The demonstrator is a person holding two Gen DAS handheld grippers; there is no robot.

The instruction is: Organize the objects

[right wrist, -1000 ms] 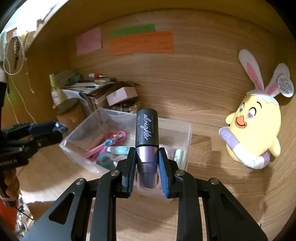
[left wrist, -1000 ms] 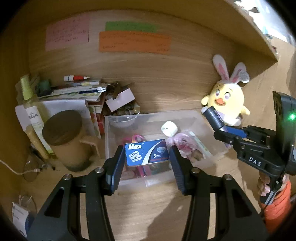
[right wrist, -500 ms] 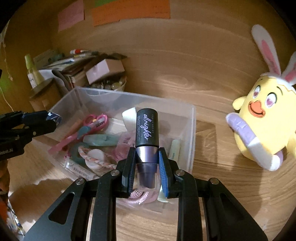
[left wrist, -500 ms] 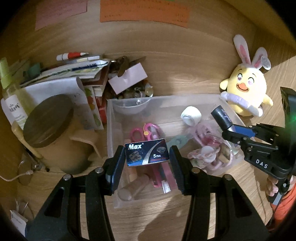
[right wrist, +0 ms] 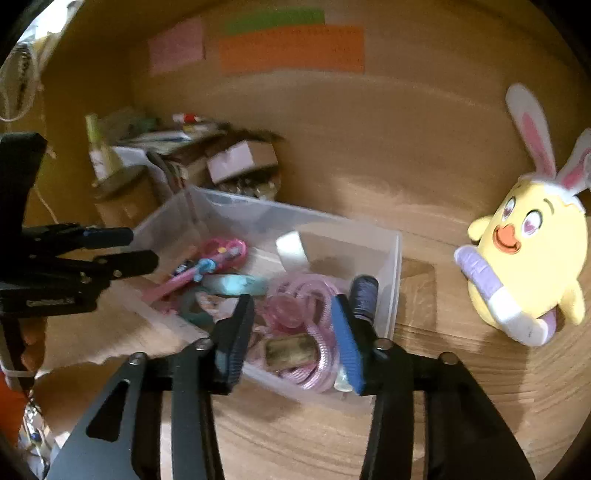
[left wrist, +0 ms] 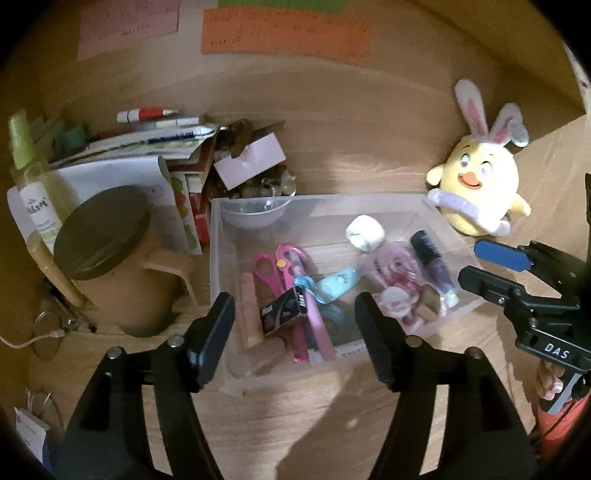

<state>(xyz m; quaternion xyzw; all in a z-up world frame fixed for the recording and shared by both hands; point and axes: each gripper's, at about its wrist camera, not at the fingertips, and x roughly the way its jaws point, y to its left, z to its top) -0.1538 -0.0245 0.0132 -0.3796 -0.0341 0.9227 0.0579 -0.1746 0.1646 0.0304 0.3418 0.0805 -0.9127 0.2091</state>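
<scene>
A clear plastic bin [left wrist: 439,208] [right wrist: 397,258] on the wooden shelf holds small items. The blue Max blade box [left wrist: 284,312] lies tilted in the bin on the pink scissors [left wrist: 280,266]. The dark purple tube [left wrist: 432,260] [right wrist: 364,293] lies at the bin's right end, beside pink cords [right wrist: 314,295]. My left gripper [left wrist: 295,321] is open and empty above the bin's front. My right gripper [right wrist: 291,325] is open and empty over the bin's near right corner; it also shows in the left wrist view [left wrist: 495,269].
A yellow bunny-eared plush [left wrist: 480,188] [right wrist: 528,251] sits right of the bin. A brown lidded mug [left wrist: 107,251], a spray bottle [left wrist: 29,177], stacked papers and pens [left wrist: 147,140] and a small pink box [left wrist: 251,158] crowd the left. Sticky notes [left wrist: 288,33] are on the back wall.
Both grippers opened. The Max box dropped from the left gripper into the bin, and the purple tube dropped from the right gripper into the bin's right end.
</scene>
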